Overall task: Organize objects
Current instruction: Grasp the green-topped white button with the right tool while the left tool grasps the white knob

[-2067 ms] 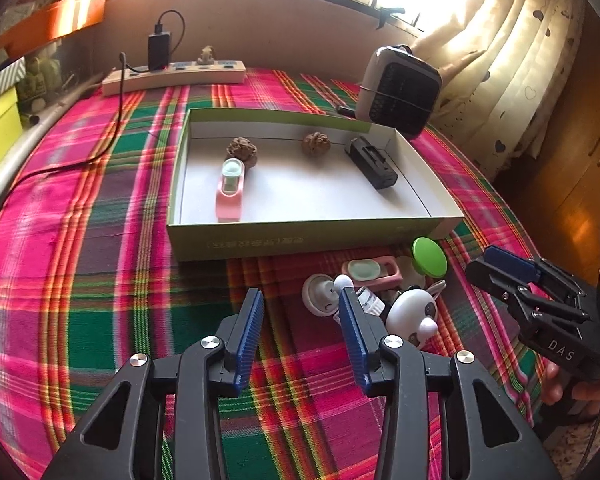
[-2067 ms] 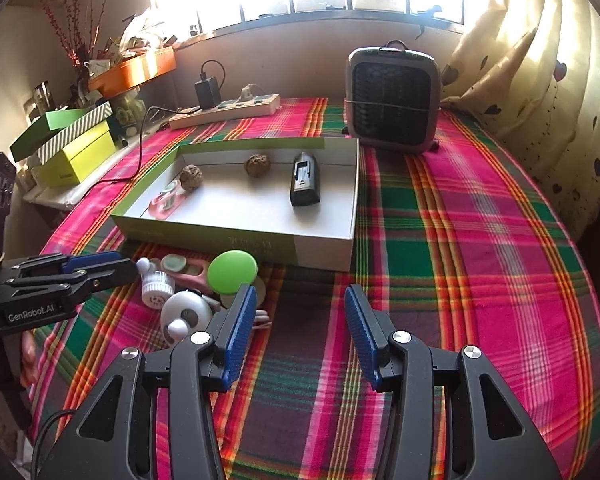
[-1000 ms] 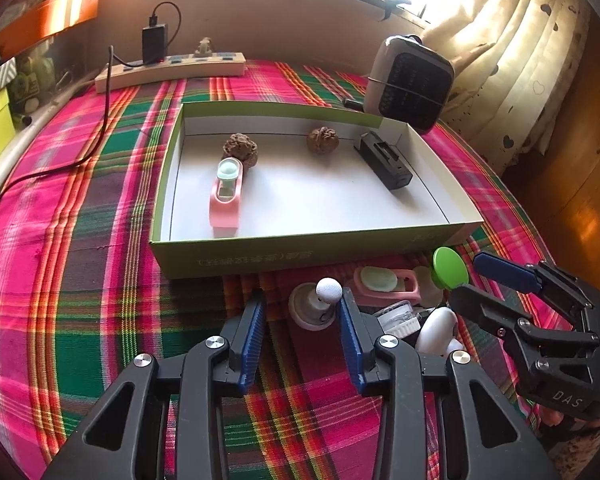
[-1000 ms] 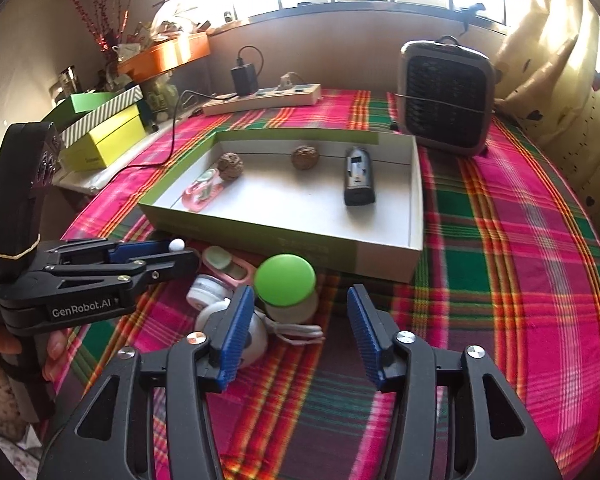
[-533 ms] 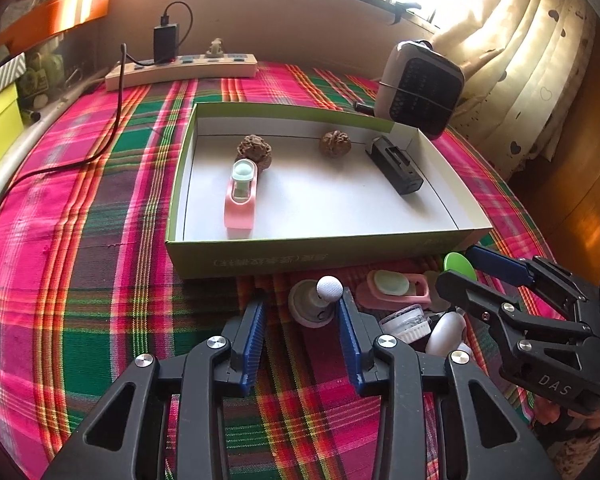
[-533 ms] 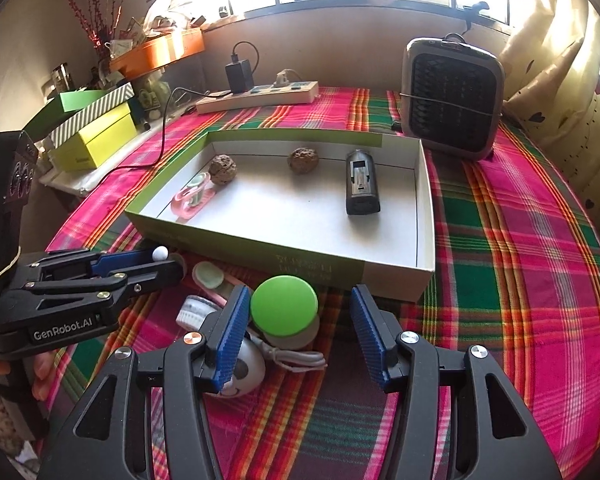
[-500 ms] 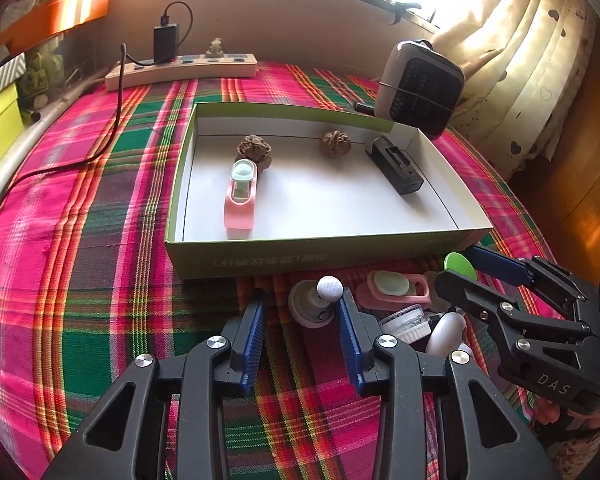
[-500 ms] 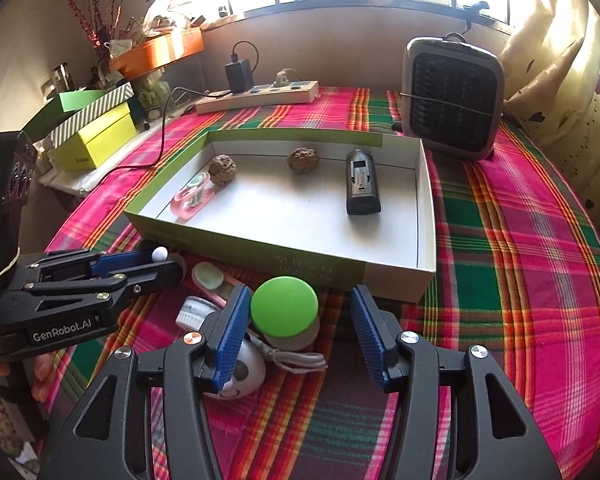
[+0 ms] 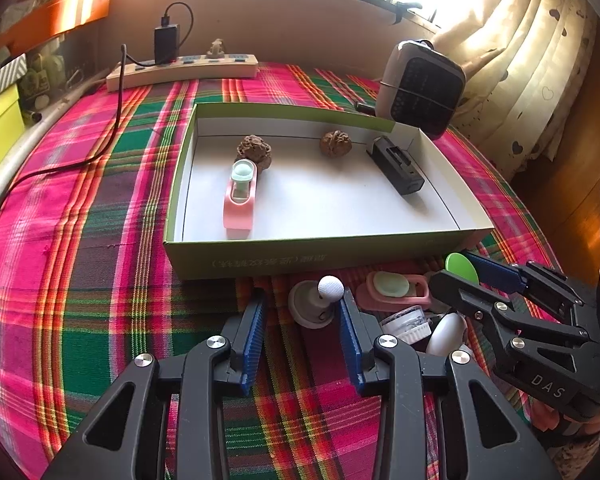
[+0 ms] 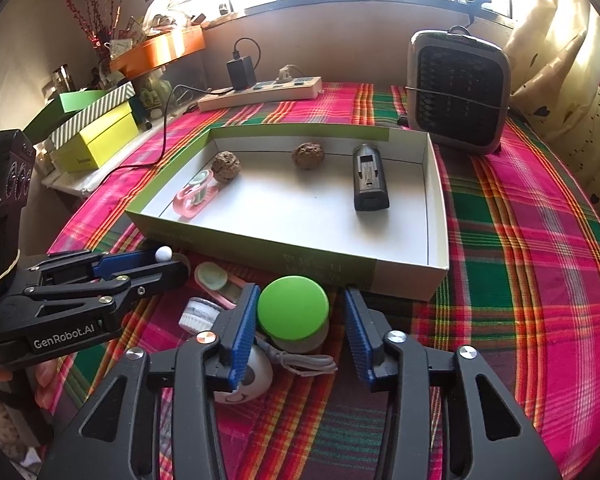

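Already boxed: pink case (image 9: 239,200), two walnuts, black battery in box (image 9: 320,254) | loose at 6 o'clock of box: several small items | right gripper (image 10: 300,330) closing around green-lidded jar (image 10: 293,314), unclamped | left gripper (image 9: 300,334) apart, empty.

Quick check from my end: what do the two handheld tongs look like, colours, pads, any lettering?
Both are black plastic frames with blue ribbed pads and silver screw heads. The left tongs carry white "GenRobot.AI" lettering on the side, and a pale elastic band circles the block behind them. The right tongs show "DAS" in white. No sleeve is visible.
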